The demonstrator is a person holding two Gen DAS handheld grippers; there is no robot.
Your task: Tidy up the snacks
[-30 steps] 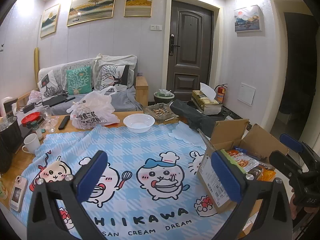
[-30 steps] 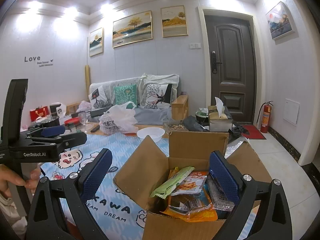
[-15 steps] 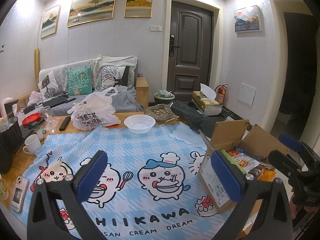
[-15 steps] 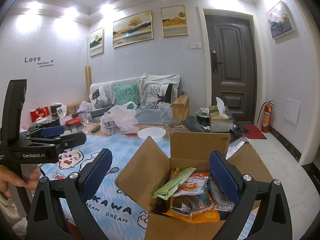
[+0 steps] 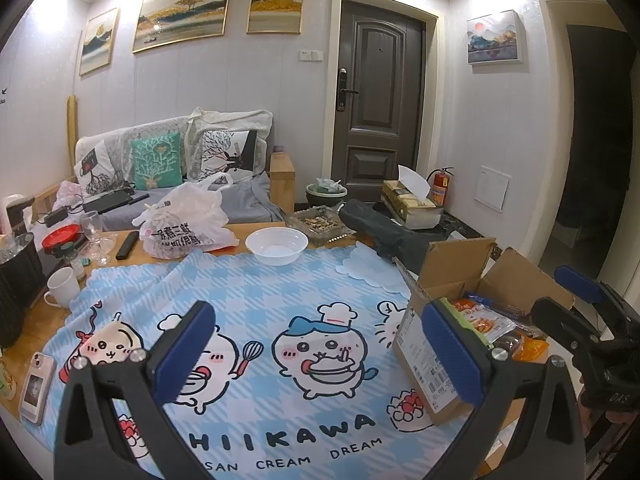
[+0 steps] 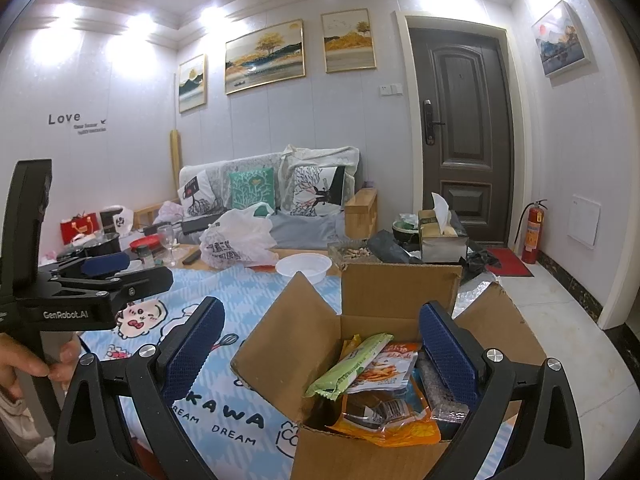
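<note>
Snacks: packets heaped loose in the open box (image 6: 384,364) at the cloth's (image 5: 248,304) right edge, right gripper (image 6: 320,356) above it and left gripper (image 5: 320,348) over the cloth, both spread and empty; risk, judged: slick overlapping wrappers, green packet (image 6: 348,364) topmost, may slip or drag neighbours out.

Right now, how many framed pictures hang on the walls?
4. Three hang in a row above the sofa: a small one on the left, a wide one in the middle, another beside the door. The fourth hangs right of the door.
</note>
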